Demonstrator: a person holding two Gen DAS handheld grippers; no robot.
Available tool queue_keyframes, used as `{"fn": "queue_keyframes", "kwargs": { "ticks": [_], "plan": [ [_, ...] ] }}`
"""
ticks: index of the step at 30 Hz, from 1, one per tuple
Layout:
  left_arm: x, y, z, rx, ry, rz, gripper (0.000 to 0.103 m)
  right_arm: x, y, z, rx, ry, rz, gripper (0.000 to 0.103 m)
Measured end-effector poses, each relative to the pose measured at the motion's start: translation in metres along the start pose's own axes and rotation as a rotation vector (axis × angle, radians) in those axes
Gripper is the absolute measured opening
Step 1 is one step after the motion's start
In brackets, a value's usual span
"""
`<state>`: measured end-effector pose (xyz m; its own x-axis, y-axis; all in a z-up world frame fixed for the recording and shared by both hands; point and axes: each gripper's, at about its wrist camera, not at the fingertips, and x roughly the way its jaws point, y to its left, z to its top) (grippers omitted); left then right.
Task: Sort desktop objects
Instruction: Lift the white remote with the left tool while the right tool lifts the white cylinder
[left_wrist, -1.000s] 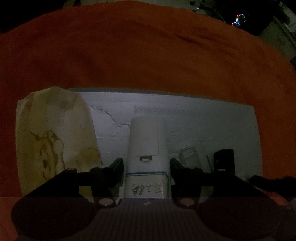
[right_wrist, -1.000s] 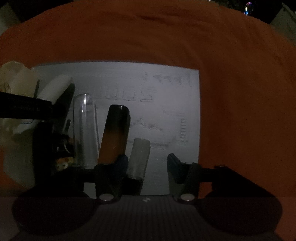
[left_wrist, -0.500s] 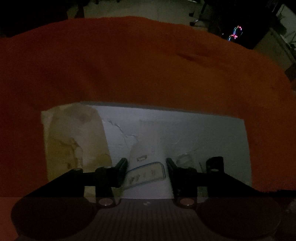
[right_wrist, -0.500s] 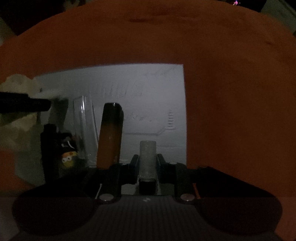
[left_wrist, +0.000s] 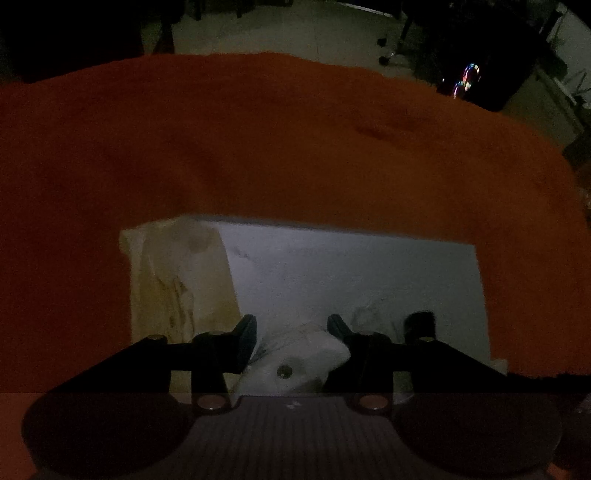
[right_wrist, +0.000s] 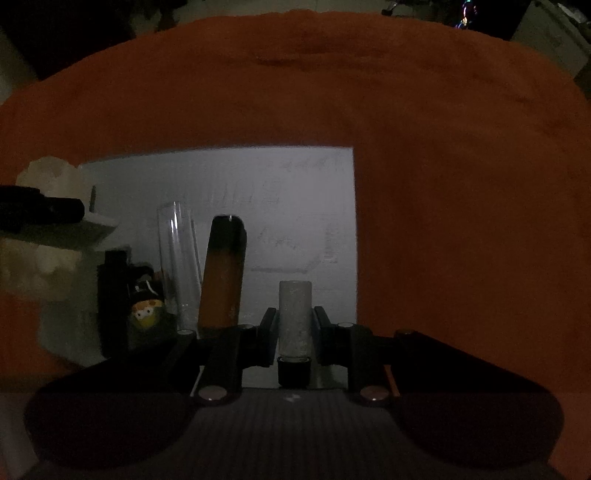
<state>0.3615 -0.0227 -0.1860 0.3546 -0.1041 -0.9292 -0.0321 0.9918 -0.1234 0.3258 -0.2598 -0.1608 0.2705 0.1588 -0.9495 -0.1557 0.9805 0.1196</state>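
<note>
The right gripper (right_wrist: 294, 325) had its jaws clamped on a frosted, dark-capped tube (right_wrist: 294, 317); its smooth round wall could slip or roll. The left gripper (left_wrist: 291, 330) gripped a white plastic case (left_wrist: 299, 363) above the white board (left_wrist: 351, 273) on the orange cloth surface (left_wrist: 295, 147); it looked tilted and might twist free.

Both views are very dim and grainy, with the fisheye bending the orange cloth (left_wrist: 295, 147) into a curve toward the edges. The white board (right_wrist: 277, 206) is the brightest area, perhaps lit from above. Dark things beside it (right_wrist: 114, 295) blur into shadow.
</note>
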Motion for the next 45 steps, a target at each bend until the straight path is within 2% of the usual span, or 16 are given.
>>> {"fn": "queue_keyframes", "kwargs": {
  "ticks": [9, 10, 11, 12, 14, 17, 19, 23, 26, 31, 35, 41, 44, 45],
  "plan": [
    [-0.019, 0.002, -0.001, -0.006, -0.028, -0.015, 0.033, -0.026, -0.004, -0.001, 0.0, -0.037, 0.012, 0.021],
    [-0.022, 0.005, -0.001, -0.002, -0.03, -0.014, 0.031, -0.027, -0.003, -0.003, -0.002, -0.039, 0.008, 0.021],
    [-0.022, 0.005, -0.002, 0.004, -0.029, -0.012, 0.02, -0.025, -0.002, -0.004, -0.004, -0.04, 0.004, 0.021],
    [-0.021, 0.003, -0.003, 0.01, -0.021, -0.01, 0.016, -0.024, -0.002, -0.006, -0.007, -0.037, 0.002, 0.021],
    [-0.015, -0.001, -0.005, 0.04, -0.021, 0.012, 0.016, -0.021, -0.001, -0.01, -0.017, -0.026, -0.003, 0.021],
    [-0.008, -0.002, -0.009, 0.064, -0.008, 0.039, 0.016, -0.014, 0.001, -0.016, -0.034, -0.007, -0.005, 0.021],
    [-0.004, -0.001, -0.008, 0.056, 0.0, 0.029, 0.017, -0.011, 0.002, -0.017, -0.04, 0.004, 0.001, 0.021],
    [-0.002, 0.002, -0.011, 0.089, 0.012, 0.06, 0.029, -0.009, 0.001, -0.016, -0.04, 0.008, 0.01, 0.021],
    [0.004, 0.004, -0.015, 0.09, 0.036, 0.047, 0.036, -0.009, -0.001, -0.013, -0.032, 0.005, 0.016, 0.021],
    [0.005, 0.005, -0.018, 0.106, 0.038, 0.034, 0.035, -0.005, -0.002, -0.017, -0.022, 0.017, 0.018, 0.021],
    [0.001, 0.007, -0.018, 0.115, 0.025, 0.01, 0.018, -0.006, -0.003, -0.019, -0.026, 0.024, 0.02, 0.021],
    [-0.019, 0.01, -0.017, 0.068, 0.003, -0.022, 0.015, -0.012, -0.003, -0.018, -0.015, 0.008, 0.029, 0.021],
    [-0.03, 0.015, -0.015, 0.051, -0.012, -0.043, 0.002, -0.016, -0.003, -0.018, -0.015, -0.003, 0.03, 0.021],
    [-0.035, 0.016, -0.016, 0.056, -0.024, -0.036, 0.002, -0.017, -0.003, -0.018, -0.016, -0.007, 0.029, 0.021]
  ]
}}
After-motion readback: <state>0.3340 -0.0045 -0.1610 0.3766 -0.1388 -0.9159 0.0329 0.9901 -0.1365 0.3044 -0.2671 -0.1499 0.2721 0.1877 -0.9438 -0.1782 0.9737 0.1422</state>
